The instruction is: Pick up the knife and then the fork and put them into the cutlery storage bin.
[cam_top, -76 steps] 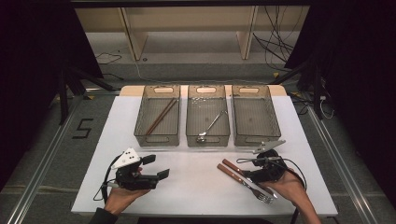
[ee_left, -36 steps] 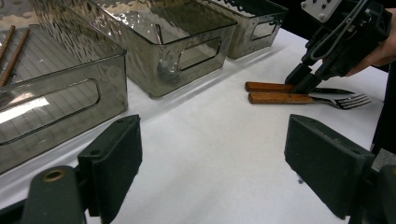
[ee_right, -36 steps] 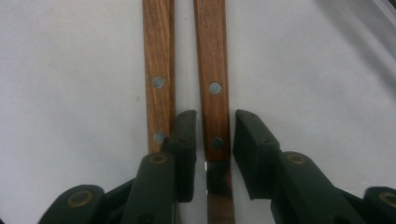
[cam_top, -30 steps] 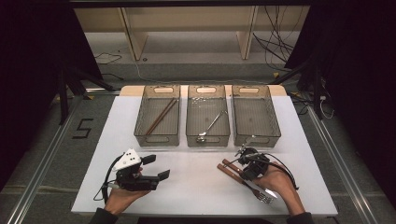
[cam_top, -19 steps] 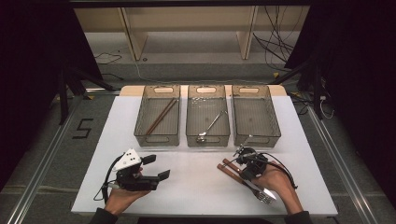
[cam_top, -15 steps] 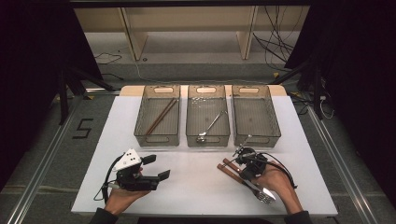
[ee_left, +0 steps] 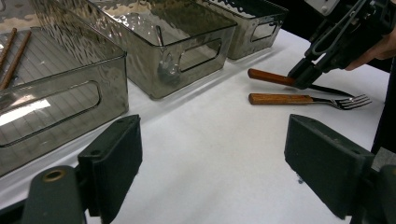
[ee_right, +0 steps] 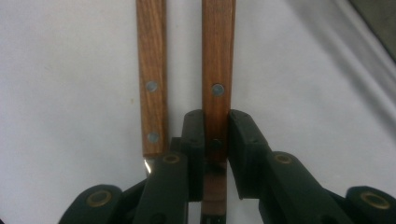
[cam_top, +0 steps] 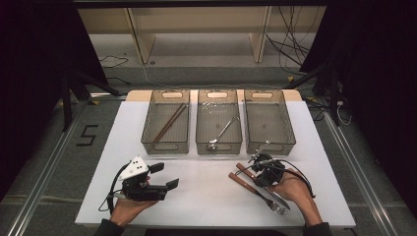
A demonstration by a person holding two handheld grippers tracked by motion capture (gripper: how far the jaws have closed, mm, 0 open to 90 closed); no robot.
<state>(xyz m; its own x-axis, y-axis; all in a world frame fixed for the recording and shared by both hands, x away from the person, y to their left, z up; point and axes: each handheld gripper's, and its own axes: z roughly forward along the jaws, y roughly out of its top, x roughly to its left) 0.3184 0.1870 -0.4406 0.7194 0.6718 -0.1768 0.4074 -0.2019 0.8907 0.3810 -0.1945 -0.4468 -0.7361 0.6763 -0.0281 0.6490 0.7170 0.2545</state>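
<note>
My right gripper [ee_right: 215, 140] is clenched on a wooden-handled knife [ee_right: 217, 70], its two black pads pressing the handle from either side just below the lower rivet; the jaws have just finished closing on it. In the high view the right gripper [cam_top: 255, 169] sits at the near right of the white worktop [cam_top: 206, 196], my right hand [cam_top: 294, 189] behind it, and the knife [cam_top: 244, 169] lies flat on the surface, handle pointing toward the bins. Just beside it — parallel, apart by a narrow strip of worktop — lies a wooden-handled fork [ee_right: 151, 70], its tines [cam_top: 279, 209] toward the near edge.

My left gripper [ee_left: 215, 154] is released: its jaws stand wide apart with only bare worktop between them. It rests at the near left in my left hand [cam_top: 125, 206], a grey plate on top, well apart from the cutlery.

Beyond, three smoky transparent bins stand in a row across the worktop. The left bin [cam_top: 147, 132] holds a pair of brown chopsticks [cam_top: 169, 122] lying diagonally; the middle bin [cam_top: 201, 137] holds a metal spoon [cam_top: 221, 132]; the right bin [cam_top: 290, 135] stands just beyond the right gripper.
</note>
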